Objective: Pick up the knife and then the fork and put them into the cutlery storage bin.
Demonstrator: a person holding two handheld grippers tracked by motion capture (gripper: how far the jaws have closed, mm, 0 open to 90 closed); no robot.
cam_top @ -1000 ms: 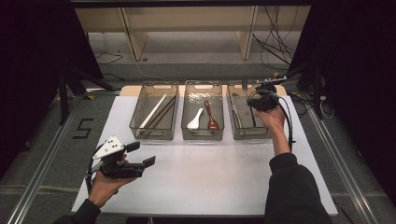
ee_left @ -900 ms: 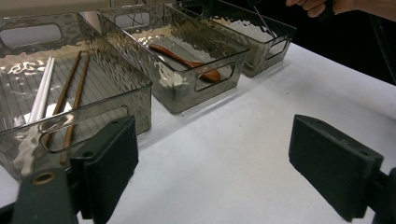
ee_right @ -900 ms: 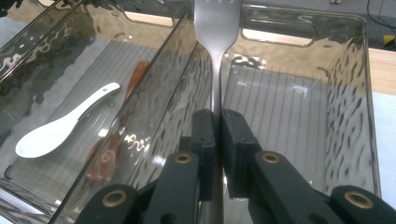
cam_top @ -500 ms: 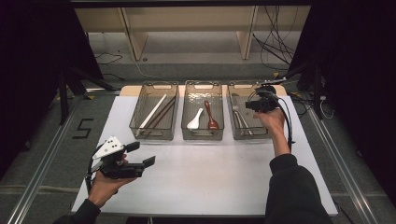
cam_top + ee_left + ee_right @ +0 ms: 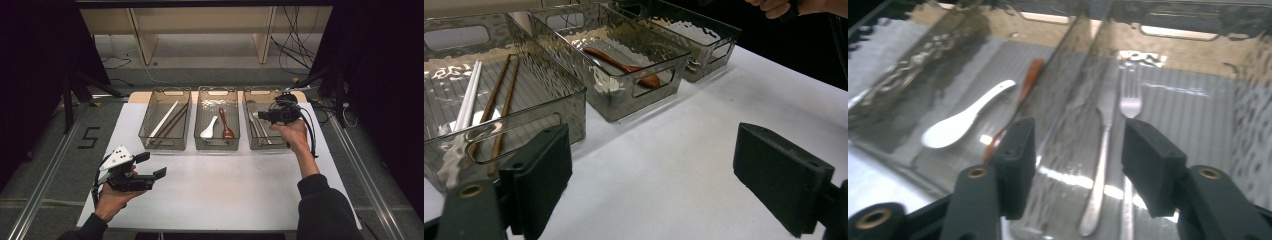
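Note:
Three clear bins stand in a row on the white table [image 5: 225, 190]. The right bin [image 5: 268, 147] holds a metal fork [image 5: 1130, 97] and a second metal utensil [image 5: 1097, 175], both lying flat. My right gripper [image 5: 257, 115] hovers over this bin; its jaws have just been opening and stand apart above the utensils without pressing on anything [image 5: 1079, 150]. Chopsticks [image 5: 167, 120], white and brown, lie in the left bin [image 5: 165, 91]. A white spoon [image 5: 208, 129] and a brown spoon [image 5: 226, 125] are in the middle bin [image 5: 217, 90]. Over the table's front left, my left gripper [image 5: 151, 165] is open and empty [image 5: 661, 175].
A wooden shelf unit [image 5: 200, 30] and loose cables [image 5: 295, 45] sit on the floor behind the table. Metal rails [image 5: 40, 195] run along both sides. Bare white tabletop stretches between the bins and the front edge. A person's sleeve [image 5: 325, 210] enters at the bottom right.
The right gripper has shifted slightly left over the right bin and its jaws have spread apart. The left hand and gripper have stayed put.

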